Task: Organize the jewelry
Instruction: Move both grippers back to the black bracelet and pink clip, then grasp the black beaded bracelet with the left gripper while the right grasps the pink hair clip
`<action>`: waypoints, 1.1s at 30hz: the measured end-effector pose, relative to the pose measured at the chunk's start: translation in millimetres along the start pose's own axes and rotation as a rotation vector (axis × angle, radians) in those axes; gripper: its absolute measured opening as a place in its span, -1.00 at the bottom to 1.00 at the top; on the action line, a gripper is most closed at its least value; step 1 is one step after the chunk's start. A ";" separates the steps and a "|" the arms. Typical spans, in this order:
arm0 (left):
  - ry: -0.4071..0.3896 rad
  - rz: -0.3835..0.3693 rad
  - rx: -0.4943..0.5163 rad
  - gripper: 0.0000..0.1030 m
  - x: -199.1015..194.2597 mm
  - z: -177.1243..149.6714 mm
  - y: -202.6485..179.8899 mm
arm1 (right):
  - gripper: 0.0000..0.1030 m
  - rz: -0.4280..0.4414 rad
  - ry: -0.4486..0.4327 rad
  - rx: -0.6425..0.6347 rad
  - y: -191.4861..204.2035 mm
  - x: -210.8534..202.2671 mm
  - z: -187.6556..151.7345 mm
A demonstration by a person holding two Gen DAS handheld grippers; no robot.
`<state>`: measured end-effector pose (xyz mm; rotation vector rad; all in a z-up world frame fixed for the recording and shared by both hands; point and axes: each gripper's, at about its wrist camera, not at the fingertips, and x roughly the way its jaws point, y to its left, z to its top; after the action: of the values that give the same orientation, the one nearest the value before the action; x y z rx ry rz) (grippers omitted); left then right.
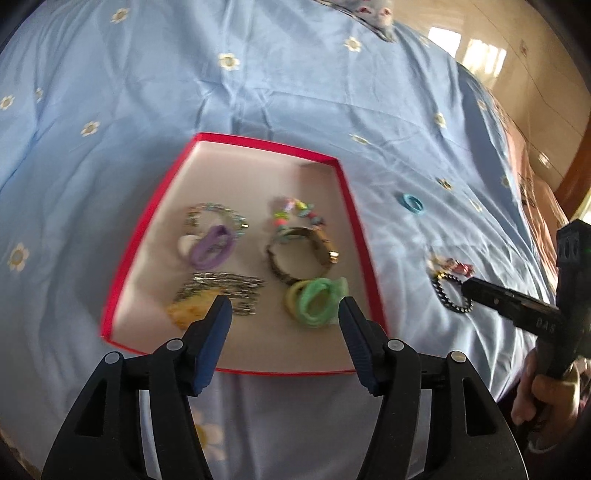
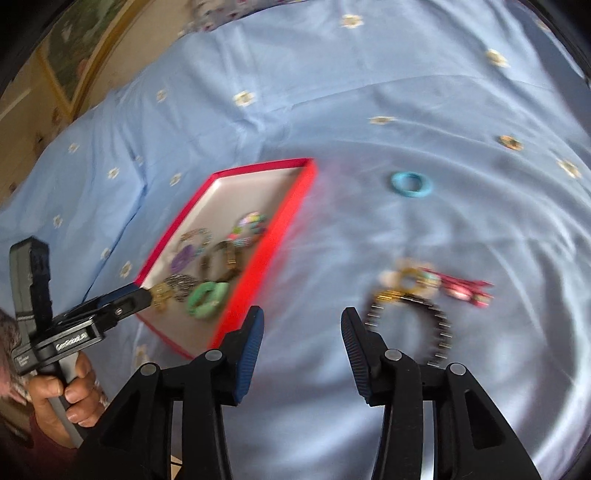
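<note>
Most jewelry already lies in the red box on the bed. Both the left gripper and right gripper stand apart, empty. The black beaded bracelet, just beside the right gripper, likely goes next: close on it, carry it boxward; the blue ring waits

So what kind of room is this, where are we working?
Most likely a bedroom: the work surface is a bed covered with a light blue sheet printed with small flowers, a patterned pillow lies at its far end, and a glossy tiled floor shows beyond the edge.
</note>
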<state>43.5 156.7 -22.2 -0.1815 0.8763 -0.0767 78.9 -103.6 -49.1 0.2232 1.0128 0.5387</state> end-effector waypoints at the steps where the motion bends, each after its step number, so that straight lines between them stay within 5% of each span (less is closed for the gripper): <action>1: 0.006 -0.006 0.006 0.16 1.4 -0.7 -4.5 | -0.12 -0.007 -0.005 0.012 -5.6 -2.6 -0.5; 17: 0.067 -0.102 0.131 0.18 18.7 -3.4 -79.9 | -0.12 -0.114 -0.070 0.137 -79.0 -41.6 -13.9; 33: 0.166 -0.192 0.264 0.18 74.7 8.7 -157.4 | -0.12 -0.114 0.038 -0.116 -93.4 -16.5 21.8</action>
<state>99.1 -7.3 -43.4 -0.0116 1.0025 -0.3894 120.9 -190.1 -64.6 0.0517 1.0214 0.4974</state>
